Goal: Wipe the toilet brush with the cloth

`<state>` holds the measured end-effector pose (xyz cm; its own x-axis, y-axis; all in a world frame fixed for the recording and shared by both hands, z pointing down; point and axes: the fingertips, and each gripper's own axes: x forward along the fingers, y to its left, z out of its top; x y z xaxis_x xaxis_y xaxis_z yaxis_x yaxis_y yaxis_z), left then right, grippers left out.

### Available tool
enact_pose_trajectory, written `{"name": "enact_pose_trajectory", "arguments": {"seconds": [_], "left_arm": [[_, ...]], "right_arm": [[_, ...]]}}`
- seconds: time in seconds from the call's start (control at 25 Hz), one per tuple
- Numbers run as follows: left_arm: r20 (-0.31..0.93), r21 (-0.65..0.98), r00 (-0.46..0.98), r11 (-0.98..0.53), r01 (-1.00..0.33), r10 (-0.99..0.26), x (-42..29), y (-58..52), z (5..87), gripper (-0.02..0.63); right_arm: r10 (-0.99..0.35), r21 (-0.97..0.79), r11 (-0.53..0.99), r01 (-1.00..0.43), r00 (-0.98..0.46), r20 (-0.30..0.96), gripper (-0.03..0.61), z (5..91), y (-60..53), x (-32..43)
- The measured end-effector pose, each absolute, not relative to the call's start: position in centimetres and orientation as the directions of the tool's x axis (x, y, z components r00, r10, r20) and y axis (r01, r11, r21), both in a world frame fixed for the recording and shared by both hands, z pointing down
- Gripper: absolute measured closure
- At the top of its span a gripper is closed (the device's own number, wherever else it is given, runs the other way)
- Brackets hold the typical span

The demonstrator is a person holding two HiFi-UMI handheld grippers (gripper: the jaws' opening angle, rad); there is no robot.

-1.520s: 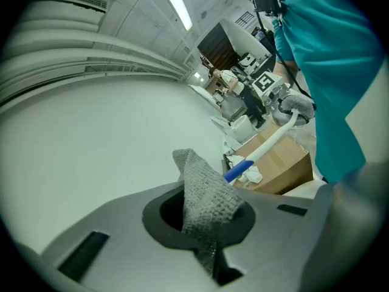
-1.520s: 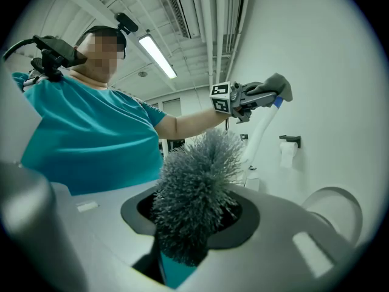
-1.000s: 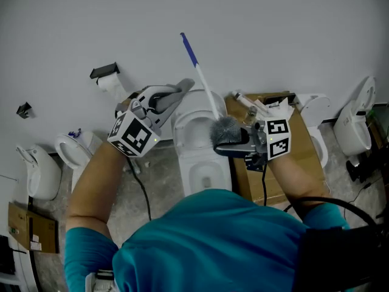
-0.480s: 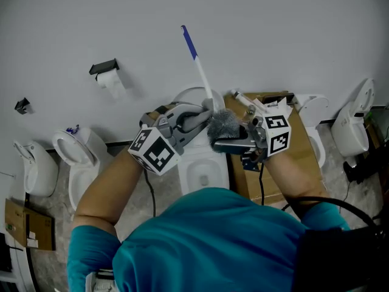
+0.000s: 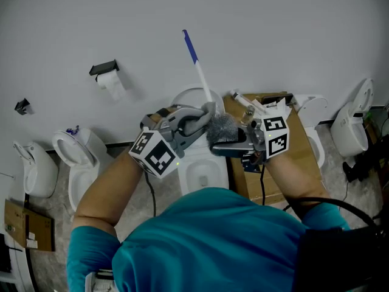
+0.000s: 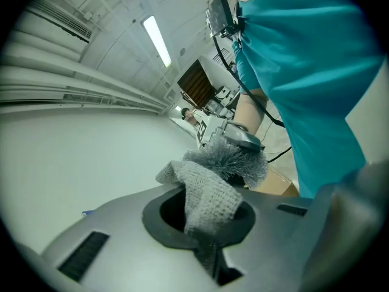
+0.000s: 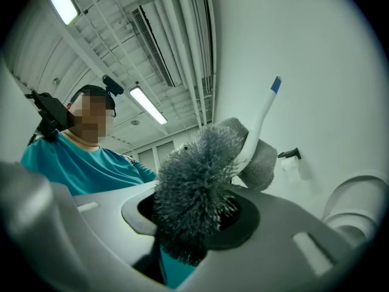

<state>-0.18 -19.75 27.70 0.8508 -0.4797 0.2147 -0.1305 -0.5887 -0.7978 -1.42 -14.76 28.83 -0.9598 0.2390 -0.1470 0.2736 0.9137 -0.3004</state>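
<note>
Right gripper (image 5: 220, 143) clamped on the bristle head of the toilet brush (image 7: 194, 187), handle angled up above the toilet (image 5: 203, 172) — left gripper (image 5: 205, 115) pinching the cloth (image 6: 203, 193) against that head, seemingly touching — so hold the brush steady and drag the cloth firmly along bristles and neck.

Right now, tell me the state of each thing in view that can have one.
toilet brush, bristle head clamped, handle pointing up
cloth, clamped, bunched against the brush
left hand-held gripper, shut on cloth
right hand-held gripper, shut on toilet brush
middle toilet, lid raised
toilet paper roll, on holder, tail hanging
</note>
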Motion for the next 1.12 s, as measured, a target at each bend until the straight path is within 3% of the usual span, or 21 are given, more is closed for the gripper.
{"name": "enact_pose_trajectory", "arguments": {"seconds": [0.76, 1.12], "left_arm": [[0.185, -0.806, 0.825, -0.562, -0.183, -0.534, -1.3, -19.7, 27.3, 0.601], [0.156, -0.803, 0.820, -0.554, -0.219, -0.550, -2.1, -20.3, 26.3, 0.601]], "right_arm": [[0.274, -0.226, 0.937, 0.265, -0.962, 0.008, 0.430, 32.0, -12.0, -2.0], [0.306, -0.216, 0.931, 0.295, -0.952, 0.018, 0.430, 32.1, -11.5, -2.2]]}}
